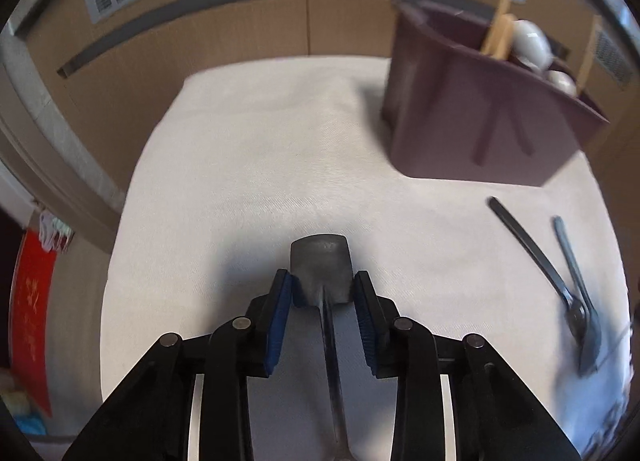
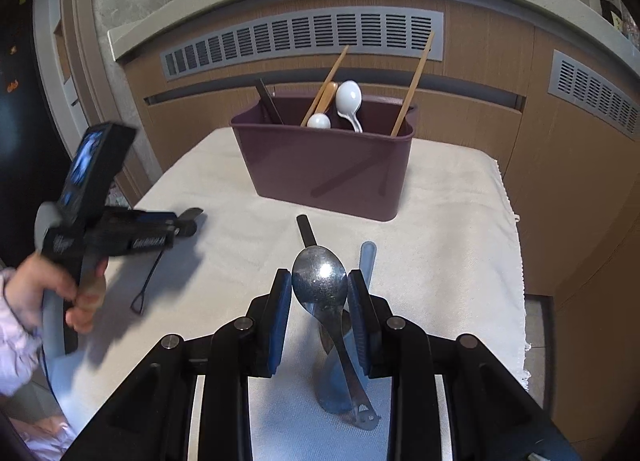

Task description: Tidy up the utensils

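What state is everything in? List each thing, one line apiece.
left hand-held gripper: shut on flat-ended utensil.
right hand-held gripper: shut on metal spoon.
purple caddy: upright, holding chopsticks and white spoons.
dark utensil: lying loose on cloth.
blue utensil: lying loose, crossing the dark one.

Steel spoon (image 2: 320, 281) upright; maroon caddy (image 2: 326, 169) behind.

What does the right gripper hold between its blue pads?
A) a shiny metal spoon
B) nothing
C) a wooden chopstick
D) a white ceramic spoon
A: in the right wrist view the right gripper's pads close on the bowl of a shiny metal spoon, its handle hanging down.
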